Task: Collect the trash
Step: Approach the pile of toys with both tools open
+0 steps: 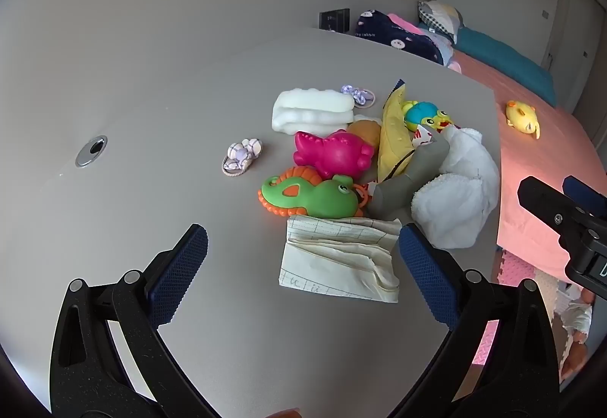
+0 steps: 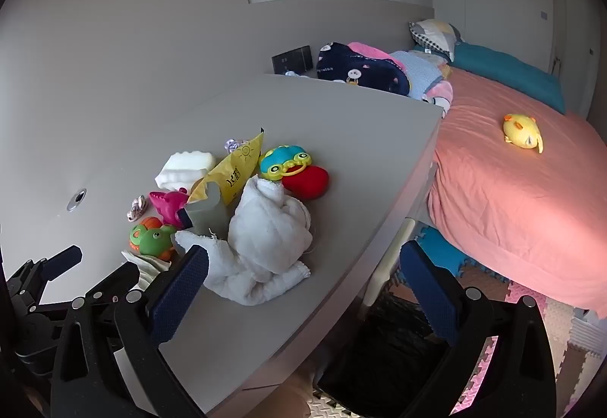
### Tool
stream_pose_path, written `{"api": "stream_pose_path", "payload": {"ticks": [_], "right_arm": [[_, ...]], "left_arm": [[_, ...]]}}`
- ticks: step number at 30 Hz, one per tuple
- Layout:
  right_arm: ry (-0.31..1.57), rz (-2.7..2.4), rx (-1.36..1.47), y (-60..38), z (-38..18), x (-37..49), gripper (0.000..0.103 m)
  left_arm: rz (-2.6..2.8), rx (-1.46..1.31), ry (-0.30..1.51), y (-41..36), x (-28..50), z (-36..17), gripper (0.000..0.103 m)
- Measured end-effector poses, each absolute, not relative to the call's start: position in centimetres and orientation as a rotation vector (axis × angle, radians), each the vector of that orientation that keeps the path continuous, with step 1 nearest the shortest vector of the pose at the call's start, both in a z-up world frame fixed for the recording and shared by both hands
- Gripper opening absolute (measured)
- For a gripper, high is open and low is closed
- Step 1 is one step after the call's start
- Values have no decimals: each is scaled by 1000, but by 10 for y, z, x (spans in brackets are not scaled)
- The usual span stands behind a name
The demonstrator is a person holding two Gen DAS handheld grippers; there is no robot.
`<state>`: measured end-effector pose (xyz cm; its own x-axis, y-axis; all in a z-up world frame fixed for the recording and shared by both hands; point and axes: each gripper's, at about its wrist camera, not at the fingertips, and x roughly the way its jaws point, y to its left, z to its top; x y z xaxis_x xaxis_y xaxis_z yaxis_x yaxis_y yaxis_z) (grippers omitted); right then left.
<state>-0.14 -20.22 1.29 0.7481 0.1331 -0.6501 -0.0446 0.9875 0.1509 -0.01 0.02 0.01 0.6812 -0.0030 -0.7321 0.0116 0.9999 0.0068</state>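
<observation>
A crumpled lined paper (image 1: pixel 337 258) lies on the grey table (image 1: pixel 151 152), between the open fingers of my left gripper (image 1: pixel 301 234) and close to its right pad, untouched. Behind it are a yellow snack wrapper (image 1: pixel 392 137) and a grey torn packet (image 1: pixel 409 175), mixed in with toys. My right gripper (image 2: pixel 305 249) hangs open over the table's edge, its left finger beside a white cloth (image 2: pixel 265 243). The wrapper (image 2: pixel 235 171), the packet (image 2: pixel 208 209) and a corner of the paper (image 2: pixel 146 266) show there too. A black-lined bin (image 2: pixel 387 353) stands below the table edge.
Pink toy (image 1: pixel 330 152), green toy (image 1: pixel 315 194), white foam (image 1: pixel 311 110), two tiny sandals (image 1: pixel 242 156) and a blue-yellow rattle (image 2: pixel 284 160) crowd the table. A bed (image 2: pixel 512 190) with a yellow plush (image 2: pixel 521 133) stands at the right, over foam floor mats (image 2: pixel 531 304).
</observation>
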Motion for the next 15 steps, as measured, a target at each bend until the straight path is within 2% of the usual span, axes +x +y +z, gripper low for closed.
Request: {"api": "stream_pose_path", "payload": {"ticks": [15], "right_arm": [[723, 95, 123, -202, 13, -3, 100]], "left_arm": [[-11, 11, 818, 0, 0, 0, 97]]}}
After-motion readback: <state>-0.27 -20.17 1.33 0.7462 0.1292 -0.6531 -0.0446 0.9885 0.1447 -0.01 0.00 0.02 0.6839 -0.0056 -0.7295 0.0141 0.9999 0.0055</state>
